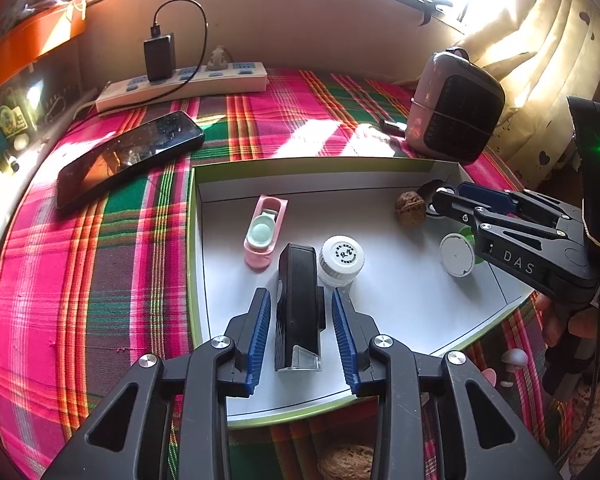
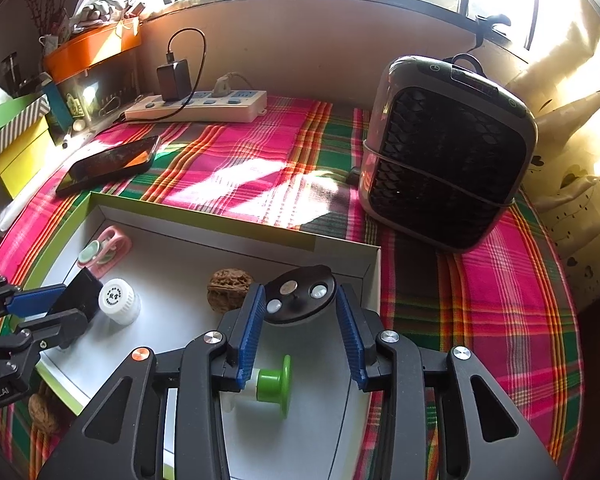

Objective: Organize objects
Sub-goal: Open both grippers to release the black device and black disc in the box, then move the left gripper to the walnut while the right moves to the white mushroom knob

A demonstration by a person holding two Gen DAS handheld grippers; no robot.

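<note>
While six small items are already gathered in the shallow white green-rimmed cardboard tray [image 1: 198, 240], a black rectangular device [image 1: 298, 304] is straddled untouched by the spread left gripper [image 1: 302, 334], a black oval disc with metal studs [image 2: 300, 294] is bracketed by the spread right gripper [image 2: 300, 332], and two brown wrinkled walnuts [image 2: 42, 412] are judged left outside on the pink-green plaid cloth [image 2: 260, 152]

A tray [image 1: 198, 240] lay on the cloth [image 1: 80, 248]; in it, a case [image 1: 265, 230] sat left, a bottle [image 1: 341, 258] just right of a box [image 1: 298, 304], a walnut [image 1: 410, 208] farther back, a spool [image 2: 274, 384] right; behind the tray lay a phone [image 1: 128, 156], then a power strip [image 1: 184, 84]; a heater [image 2: 446, 156] stood right.
</note>
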